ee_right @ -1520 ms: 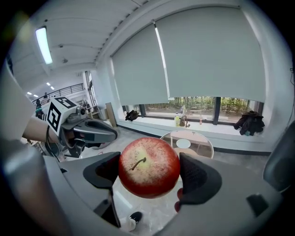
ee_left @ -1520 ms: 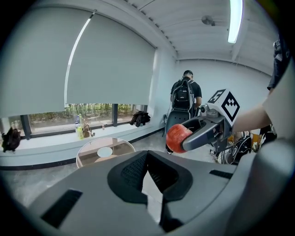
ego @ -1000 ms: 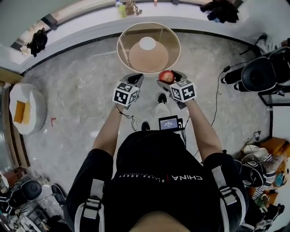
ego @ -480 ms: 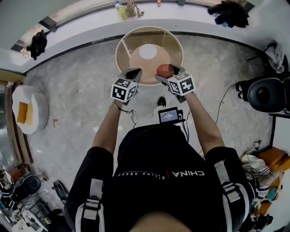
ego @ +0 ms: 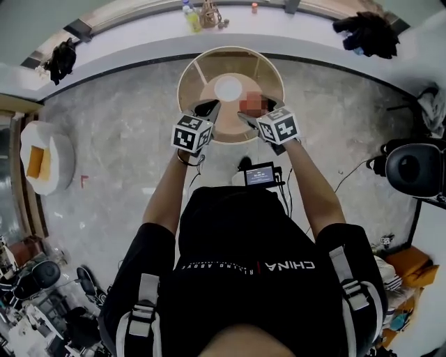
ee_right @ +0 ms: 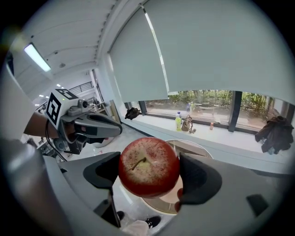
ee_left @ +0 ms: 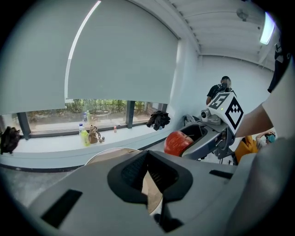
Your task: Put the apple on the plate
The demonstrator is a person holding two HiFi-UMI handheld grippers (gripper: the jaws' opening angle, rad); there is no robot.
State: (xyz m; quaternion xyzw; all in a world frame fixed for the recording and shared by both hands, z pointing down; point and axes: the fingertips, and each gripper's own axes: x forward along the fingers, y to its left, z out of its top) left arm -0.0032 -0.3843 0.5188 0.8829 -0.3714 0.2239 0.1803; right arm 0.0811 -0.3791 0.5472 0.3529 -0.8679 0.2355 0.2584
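Observation:
A red apple [ee_right: 148, 167] sits clamped between the two dark pads of my right gripper [ee_right: 150, 173]. In the head view that gripper [ego: 254, 115] holds the apple [ego: 251, 104] over the near right part of a round glass-topped table [ego: 198, 66]. The apple shows there only as a reddish mosaic patch. A small white plate [ego: 228, 88] lies at the table's centre, just beyond and left of the apple. My left gripper [ego: 206, 110] hovers over the table's near left edge, shut and holding nothing. In the left gripper view its jaws [ee_left: 148, 156] meet, and the apple [ee_left: 177, 143] shows to the right.
A window sill at the back carries bottles [ego: 189, 14] and dark clothing [ego: 369, 31]. A black office chair [ego: 414, 167] stands at the right, and a white round seat with an orange cushion [ego: 42, 160] at the left. A small screen [ego: 261, 173] hangs at my chest.
Both grippers have moved forward from short of the table to over its near edge. The apple has come closer to the white plate, still held by the right gripper.

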